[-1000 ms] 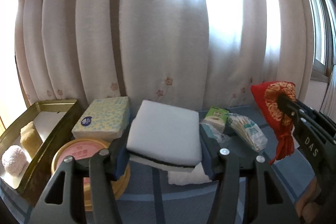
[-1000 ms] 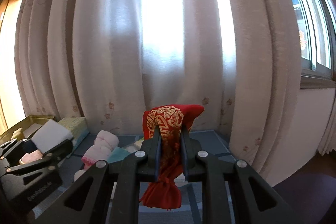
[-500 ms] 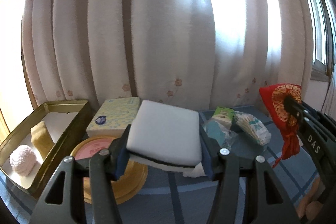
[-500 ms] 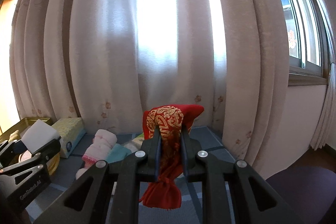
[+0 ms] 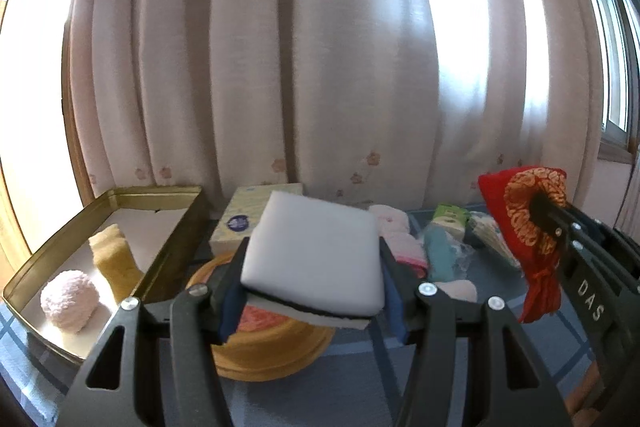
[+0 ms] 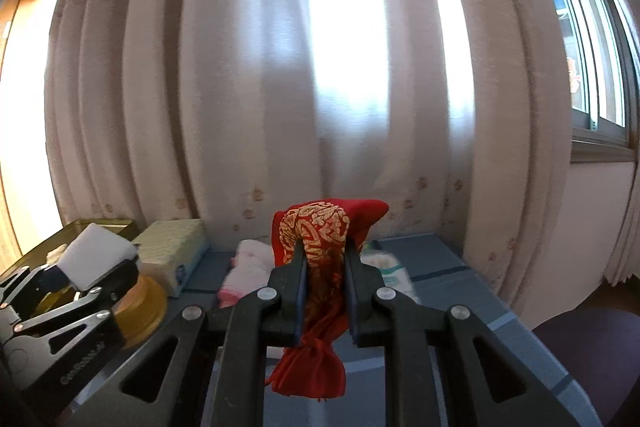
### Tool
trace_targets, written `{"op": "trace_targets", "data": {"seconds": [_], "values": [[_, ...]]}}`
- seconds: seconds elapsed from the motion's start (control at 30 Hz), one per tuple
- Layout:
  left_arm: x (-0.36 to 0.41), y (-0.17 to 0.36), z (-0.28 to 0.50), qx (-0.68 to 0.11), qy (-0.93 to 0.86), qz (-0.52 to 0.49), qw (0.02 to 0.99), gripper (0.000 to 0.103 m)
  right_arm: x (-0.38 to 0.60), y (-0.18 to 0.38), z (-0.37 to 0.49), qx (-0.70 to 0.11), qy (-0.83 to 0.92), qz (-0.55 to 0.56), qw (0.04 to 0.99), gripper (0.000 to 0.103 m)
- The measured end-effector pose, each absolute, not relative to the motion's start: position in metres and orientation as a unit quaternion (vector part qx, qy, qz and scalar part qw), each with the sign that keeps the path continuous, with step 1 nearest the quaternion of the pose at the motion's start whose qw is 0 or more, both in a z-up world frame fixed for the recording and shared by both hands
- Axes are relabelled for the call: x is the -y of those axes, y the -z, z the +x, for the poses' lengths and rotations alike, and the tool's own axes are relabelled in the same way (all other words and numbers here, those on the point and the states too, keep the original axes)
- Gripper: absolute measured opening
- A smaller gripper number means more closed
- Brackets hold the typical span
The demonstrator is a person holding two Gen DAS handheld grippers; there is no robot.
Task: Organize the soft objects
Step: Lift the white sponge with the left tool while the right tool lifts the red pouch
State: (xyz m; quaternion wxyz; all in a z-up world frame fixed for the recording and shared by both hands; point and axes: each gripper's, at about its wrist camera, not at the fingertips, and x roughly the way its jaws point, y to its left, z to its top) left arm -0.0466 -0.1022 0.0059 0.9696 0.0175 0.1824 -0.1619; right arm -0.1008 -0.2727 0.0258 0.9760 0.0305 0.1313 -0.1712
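My left tongs grasp a white sponge, my right tongs a red pouch; two things lie in the tray, several wait on the tabletop.

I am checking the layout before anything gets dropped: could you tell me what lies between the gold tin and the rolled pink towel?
In the left wrist view, the tissue box and round yellow container lie between gold tin and pink towel.

sponge: I see plain white
pouch: I see red, gold scrollwork
tin tray: gold
ball: pale pink
tablecloth: blue plaid
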Motion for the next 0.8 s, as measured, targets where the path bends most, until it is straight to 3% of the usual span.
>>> {"op": "trace_targets", "data": {"seconds": [0.8], "values": [[0.01, -0.004, -0.039, -0.174, 0.125, -0.021, 0.977, 0.057, 0.166, -0.026, -0.073, -0.132, 0.088, 0.019, 0.987, 0.018]]}}
